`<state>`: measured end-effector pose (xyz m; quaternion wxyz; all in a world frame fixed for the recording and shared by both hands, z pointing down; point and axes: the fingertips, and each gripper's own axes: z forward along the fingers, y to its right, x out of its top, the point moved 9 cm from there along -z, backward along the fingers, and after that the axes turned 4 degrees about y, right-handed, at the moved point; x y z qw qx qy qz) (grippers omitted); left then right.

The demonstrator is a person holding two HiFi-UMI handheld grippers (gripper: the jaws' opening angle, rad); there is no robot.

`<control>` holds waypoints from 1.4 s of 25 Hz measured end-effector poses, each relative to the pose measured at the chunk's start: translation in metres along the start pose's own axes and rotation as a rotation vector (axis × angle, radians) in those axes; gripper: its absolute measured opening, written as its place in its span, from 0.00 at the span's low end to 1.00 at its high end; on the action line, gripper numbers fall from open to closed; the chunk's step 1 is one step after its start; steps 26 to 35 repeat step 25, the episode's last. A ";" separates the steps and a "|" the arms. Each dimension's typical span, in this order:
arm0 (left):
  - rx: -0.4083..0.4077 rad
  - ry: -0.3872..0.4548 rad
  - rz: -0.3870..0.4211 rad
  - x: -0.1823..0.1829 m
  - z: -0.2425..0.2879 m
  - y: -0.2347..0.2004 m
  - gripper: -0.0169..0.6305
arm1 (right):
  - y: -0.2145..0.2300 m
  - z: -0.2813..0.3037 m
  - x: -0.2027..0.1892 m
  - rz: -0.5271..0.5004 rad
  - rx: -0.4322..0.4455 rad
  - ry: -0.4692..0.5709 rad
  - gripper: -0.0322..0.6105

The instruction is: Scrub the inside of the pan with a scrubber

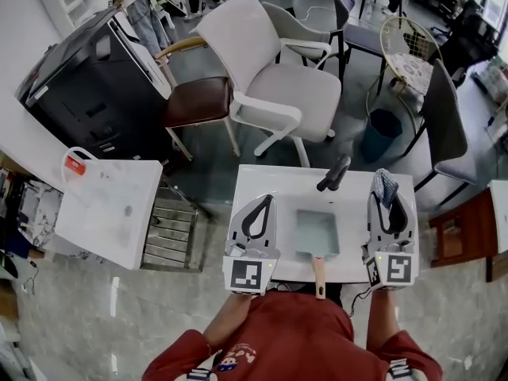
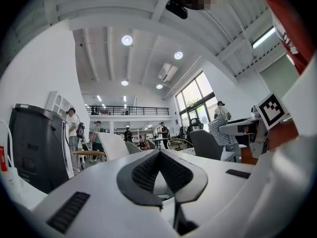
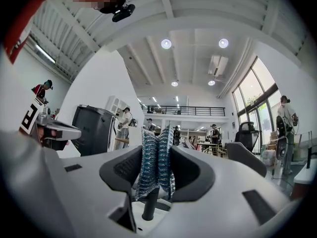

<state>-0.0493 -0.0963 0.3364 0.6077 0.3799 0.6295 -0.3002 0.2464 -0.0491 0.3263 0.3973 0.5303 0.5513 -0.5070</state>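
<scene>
A square pale-green pan (image 1: 316, 232) with a wooden handle (image 1: 319, 275) lies on the white table (image 1: 270, 179), its handle toward me. My left gripper (image 1: 268, 199) hovers just left of the pan, and in the left gripper view it (image 2: 159, 153) is shut with nothing between the pads. My right gripper (image 1: 386, 194) is just right of the pan, shut on a blue knitted scrubber (image 1: 384, 182). The right gripper view shows the scrubber (image 3: 151, 167) pinched upright in that gripper (image 3: 156, 148). Both grippers point away from me, level with the room.
A black handle-like object (image 1: 334, 173) lies at the table's far edge. Beyond stand a white chair (image 1: 270, 78), a brown-seated chair (image 1: 198, 100), a blue bin (image 1: 382, 132) and a black cabinet (image 1: 95, 94). A white side table (image 1: 107, 209) is at the left.
</scene>
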 end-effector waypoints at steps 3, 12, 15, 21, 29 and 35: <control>-0.001 0.004 0.001 0.001 0.001 0.000 0.04 | -0.001 0.002 0.001 -0.008 0.009 0.001 0.33; 0.011 0.003 0.001 0.000 0.000 -0.001 0.04 | 0.000 0.002 -0.002 -0.011 0.004 -0.002 0.33; 0.010 0.006 0.001 0.001 -0.001 -0.001 0.04 | 0.000 0.002 -0.001 -0.009 -0.007 -0.002 0.33; 0.006 0.008 -0.003 0.003 0.000 0.000 0.04 | -0.001 0.002 0.001 -0.019 0.002 -0.008 0.33; 0.001 0.005 -0.002 0.004 -0.003 0.001 0.04 | -0.003 0.000 -0.002 -0.010 0.007 -0.012 0.33; 0.001 0.005 -0.002 0.004 -0.003 0.001 0.04 | -0.003 0.000 -0.002 -0.010 0.007 -0.012 0.33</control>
